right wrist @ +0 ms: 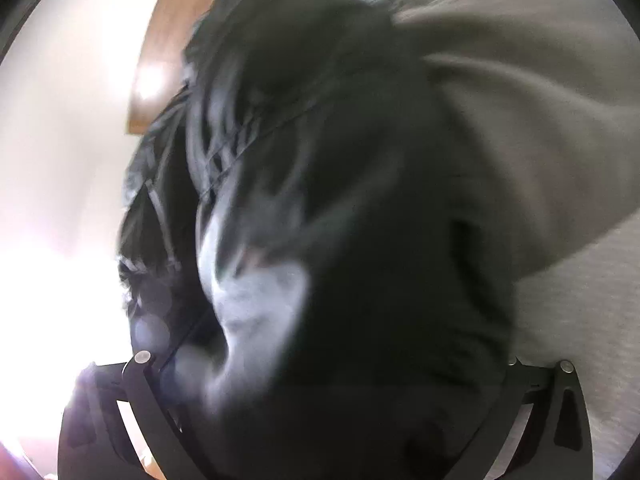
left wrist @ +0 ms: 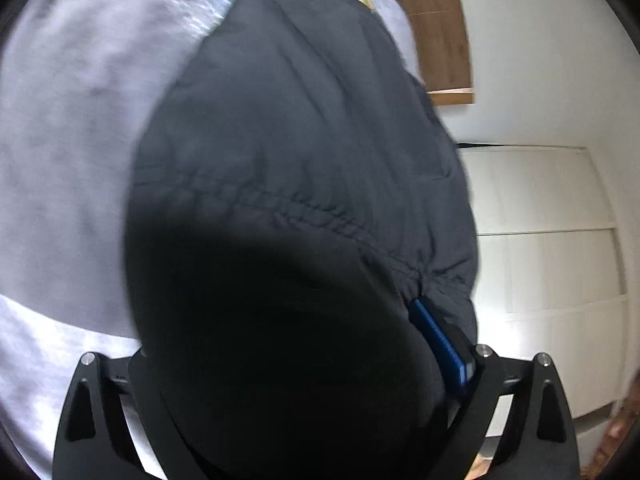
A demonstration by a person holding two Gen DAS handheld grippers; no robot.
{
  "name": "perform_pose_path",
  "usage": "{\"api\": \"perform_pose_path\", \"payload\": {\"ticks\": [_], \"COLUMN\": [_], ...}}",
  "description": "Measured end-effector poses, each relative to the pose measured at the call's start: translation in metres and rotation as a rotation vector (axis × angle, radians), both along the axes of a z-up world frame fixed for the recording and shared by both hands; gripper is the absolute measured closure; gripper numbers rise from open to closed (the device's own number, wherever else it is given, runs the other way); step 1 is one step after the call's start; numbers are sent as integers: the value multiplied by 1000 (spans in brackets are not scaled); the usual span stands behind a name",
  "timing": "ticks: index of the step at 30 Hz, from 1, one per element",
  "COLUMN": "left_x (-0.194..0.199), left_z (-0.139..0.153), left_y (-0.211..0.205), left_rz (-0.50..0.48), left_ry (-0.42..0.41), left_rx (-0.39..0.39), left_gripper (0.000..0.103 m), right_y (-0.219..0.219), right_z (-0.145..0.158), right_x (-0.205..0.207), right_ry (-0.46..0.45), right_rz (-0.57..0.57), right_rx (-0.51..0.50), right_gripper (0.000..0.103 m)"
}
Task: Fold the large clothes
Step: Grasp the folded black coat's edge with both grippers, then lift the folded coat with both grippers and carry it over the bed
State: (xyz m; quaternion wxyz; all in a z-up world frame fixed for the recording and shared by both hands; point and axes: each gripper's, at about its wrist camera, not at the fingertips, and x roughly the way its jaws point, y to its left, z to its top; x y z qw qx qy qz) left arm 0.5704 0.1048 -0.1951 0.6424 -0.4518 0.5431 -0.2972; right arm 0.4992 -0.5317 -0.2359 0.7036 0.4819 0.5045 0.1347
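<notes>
A large dark padded jacket [left wrist: 296, 160] hangs over my left gripper [left wrist: 304, 360] and fills the middle of the left wrist view; a gathered seam crosses it. One blue finger pad [left wrist: 438, 344] shows at the right, pressed against the cloth; the other is hidden under it. In the right wrist view the same dark jacket [right wrist: 360, 200] drapes over my right gripper [right wrist: 332, 380], blurred by motion, with a pale lining patch [right wrist: 256, 300] showing. The right fingertips are hidden by cloth.
A pale grey bedspread [left wrist: 68, 140] lies to the left in the left wrist view and shows to the right in the right wrist view [right wrist: 560, 140]. A white panelled door [left wrist: 548, 260] and a wooden board [left wrist: 440, 24] stand at the right.
</notes>
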Motion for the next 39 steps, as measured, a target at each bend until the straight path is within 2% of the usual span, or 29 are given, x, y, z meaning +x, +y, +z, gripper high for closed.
{"api": "perform_pose_path", "payload": {"ticks": [1,7,10,11,12,15,18,21,27,30,32,36,39], "left_x": [0,3,0,-2,-3,-8,-11,-15,-23,-33,-43,-80,-103], "left_z": [2,-7,4,10,16,36,59,92,163,205,221,234,221], "left_y": [-5,-19,-32,-35,-39,-49,-64,-80,-100,-94,-89,-73,-64], "left_rz": [-9,6,6,7,9,-5,-36,-55,-87,-85,-79,-84,-83], "left_ry": [-10,17,-12,-33,-49,-120,-195,-271,-417,-487,-512,-549,-522], "left_rx": [-9,59,142,154,157,135,143,131,96,83,78,78,86], "left_gripper": [8,7,14,27,42,66,74,79,81,81,81,82,82], "right_y": [2,7,16,18,22,36,57,78,101,110,116,128,124], "right_z": [0,-15,-13,-10,-4,17,41,82,166,206,226,239,222], "right_x": [2,14,22,21,23,29,39,46,43,30,21,-12,-39], "right_ry": [-5,38,53,52,37,-15,-56,-154,-334,-414,-450,-494,-471], "right_rz": [14,8,20,22,29,56,108,136,140,149,155,159,140], "right_rx": [-1,-20,-55,-62,-75,-112,-203,-283,-378,-404,-401,-379,-331], "right_gripper": [0,0,0,3,18,52,68,76,80,80,80,80,80]}}
